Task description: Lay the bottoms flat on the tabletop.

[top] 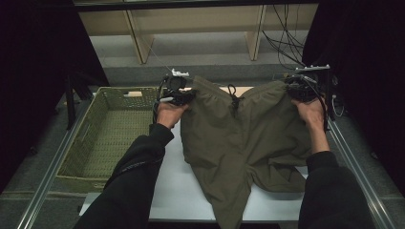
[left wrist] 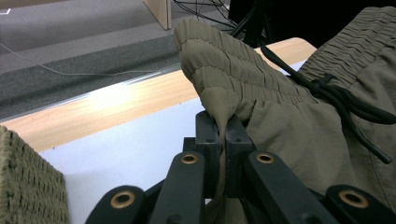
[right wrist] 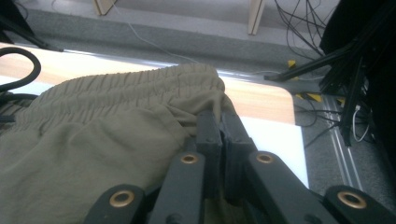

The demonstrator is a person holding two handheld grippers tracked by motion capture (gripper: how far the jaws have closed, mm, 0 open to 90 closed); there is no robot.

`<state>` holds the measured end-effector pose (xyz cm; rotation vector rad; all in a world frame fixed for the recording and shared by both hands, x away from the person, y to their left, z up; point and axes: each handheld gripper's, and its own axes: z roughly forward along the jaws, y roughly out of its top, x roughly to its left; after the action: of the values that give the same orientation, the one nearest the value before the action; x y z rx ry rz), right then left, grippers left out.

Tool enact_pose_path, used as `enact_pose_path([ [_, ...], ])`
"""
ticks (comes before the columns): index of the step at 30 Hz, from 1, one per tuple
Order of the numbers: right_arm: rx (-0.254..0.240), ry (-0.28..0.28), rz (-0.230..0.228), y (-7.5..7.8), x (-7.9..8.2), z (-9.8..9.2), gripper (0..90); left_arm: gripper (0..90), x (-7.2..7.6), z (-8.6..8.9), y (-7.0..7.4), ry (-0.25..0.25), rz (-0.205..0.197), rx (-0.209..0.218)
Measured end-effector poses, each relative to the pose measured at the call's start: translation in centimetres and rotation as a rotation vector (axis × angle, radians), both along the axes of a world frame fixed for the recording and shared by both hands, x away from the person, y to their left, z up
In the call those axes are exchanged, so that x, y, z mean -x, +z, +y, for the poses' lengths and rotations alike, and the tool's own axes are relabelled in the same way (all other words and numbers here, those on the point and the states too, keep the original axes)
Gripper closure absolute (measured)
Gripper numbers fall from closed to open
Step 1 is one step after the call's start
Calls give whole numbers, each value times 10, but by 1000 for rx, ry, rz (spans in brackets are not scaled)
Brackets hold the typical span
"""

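There's a green woven basket [top: 107,129] sitting at the left of the white table [top: 179,186], which has a light wood strip along its far edge. Behind it, wooden shelf legs [top: 139,45] and a tangle of black cables [top: 282,40] on the grey floor.

Right gripper pinching the shorts' waistband

The right gripper [right wrist: 222,122] clamped the olive shorts [right wrist: 93,140], which spread toward nine o'clock over the table [right wrist: 271,133].

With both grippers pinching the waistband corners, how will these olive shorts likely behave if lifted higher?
The shorts would probably hang limp: the fabric already sags and creases between the left gripper and the right gripper. They look thin, so likely light. The drawstring may dangle.
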<state>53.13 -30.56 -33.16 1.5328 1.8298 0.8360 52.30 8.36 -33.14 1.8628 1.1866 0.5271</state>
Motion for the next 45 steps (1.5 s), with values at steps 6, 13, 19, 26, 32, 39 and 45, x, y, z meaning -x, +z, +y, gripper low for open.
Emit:
enact_pose_path([
  [6,4,-30,-21,11,-5,-5,883,869,-6,-6,2,7,-8,-3],
  [13,10,-33,-20,12,-7,-3,882,869,-10,-9,1,11,-10,-1],
  [19,23,-34,-23,11,-7,-3,881,868,-12,-10,2,13,-17,2],
  [26,22,-45,-16,9,-9,-4,874,864,-14,-14,1,10,-15,-1],
  [32,32,-47,-16,9,-9,-5,870,862,-15,-15,0,11,-17,-3],
  [39,42,-73,1,8,-8,-10,536,594,-15,-21,-3,49,-21,-42],
  [45,30,-31,0,8,5,-16,488,405,-8,-30,-5,24,23,-94],
])
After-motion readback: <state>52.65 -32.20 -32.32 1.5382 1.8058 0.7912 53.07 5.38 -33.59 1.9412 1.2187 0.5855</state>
